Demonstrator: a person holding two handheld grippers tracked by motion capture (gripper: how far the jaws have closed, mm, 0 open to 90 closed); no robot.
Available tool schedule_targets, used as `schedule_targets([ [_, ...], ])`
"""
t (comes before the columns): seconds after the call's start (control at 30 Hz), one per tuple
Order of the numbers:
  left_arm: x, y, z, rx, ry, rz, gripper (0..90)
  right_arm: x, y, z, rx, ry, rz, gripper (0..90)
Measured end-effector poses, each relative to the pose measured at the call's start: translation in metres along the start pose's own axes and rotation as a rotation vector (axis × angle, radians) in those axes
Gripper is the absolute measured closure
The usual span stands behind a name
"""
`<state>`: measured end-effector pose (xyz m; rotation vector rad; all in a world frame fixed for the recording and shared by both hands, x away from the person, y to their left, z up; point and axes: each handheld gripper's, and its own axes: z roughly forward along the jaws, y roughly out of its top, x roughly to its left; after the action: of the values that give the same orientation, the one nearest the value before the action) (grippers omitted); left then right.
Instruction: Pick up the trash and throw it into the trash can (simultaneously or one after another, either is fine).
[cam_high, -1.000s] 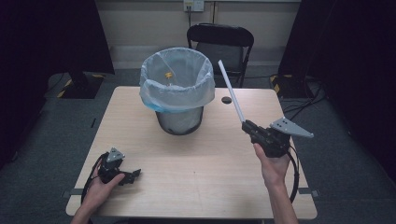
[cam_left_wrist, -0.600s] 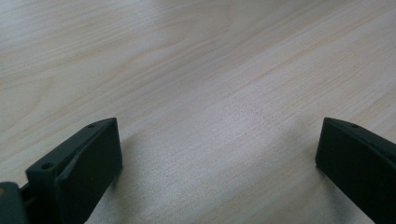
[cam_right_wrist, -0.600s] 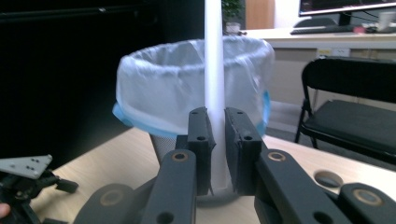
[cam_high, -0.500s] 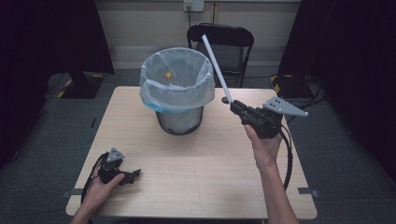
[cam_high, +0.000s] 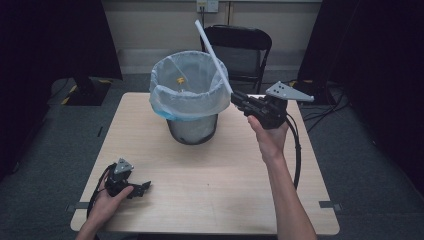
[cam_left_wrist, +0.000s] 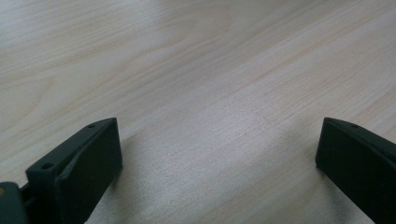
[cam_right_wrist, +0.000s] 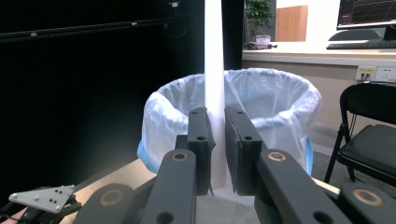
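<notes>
A: Where's the white tube (cam_high: 214, 57)?
B: Clamped between the right gripper (cam_high: 234, 97) jaws, slanting up past the lined bin (cam_high: 189, 95) just ahead.
A: And the left gripper (cam_high: 145, 187)?
B: Jaws wide, bare surface (cam_left_wrist: 210, 70) between them.

One straw (cam_high: 212, 55), one bin (cam_high: 189, 97), one chair (cam_high: 240, 50), two claws: left claw (cam_high: 142, 187), right claw (cam_high: 235, 98).
</notes>
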<state>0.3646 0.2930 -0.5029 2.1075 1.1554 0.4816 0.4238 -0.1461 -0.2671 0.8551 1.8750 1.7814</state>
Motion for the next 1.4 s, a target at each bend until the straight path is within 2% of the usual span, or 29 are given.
schedule_targets([
  [0.23, 0.0, 0.0, 0.0, 0.001, -0.001, 0.001, 0.0, 0.001, 0.014, 0.018, 0.002, 0.028, -0.01, 81.5],
  [0.37, 0.0, 0.0, 0.0, 0.001, -0.001, 0.001, 0.0, 0.003, 0.017, 0.03, 0.024, 0.032, -0.027, 81.5],
  [0.77, 0.0, 0.0, 0.0, 0.001, -0.001, 0.0, 0.0, 0.0, 0.037, 0.053, 0.018, 0.052, -0.039, 81.5],
  [1.07, 0.0, 0.0, 0.0, 0.001, -0.001, 0.0, 0.0, -0.01, 0.041, 0.077, 0.043, 0.058, -0.031, 81.5],
  [1.4, 0.0, 0.0, 0.0, 0.001, -0.001, 0.001, 0.0, -0.015, 0.044, 0.093, 0.069, 0.051, -0.034, 81.5],
])
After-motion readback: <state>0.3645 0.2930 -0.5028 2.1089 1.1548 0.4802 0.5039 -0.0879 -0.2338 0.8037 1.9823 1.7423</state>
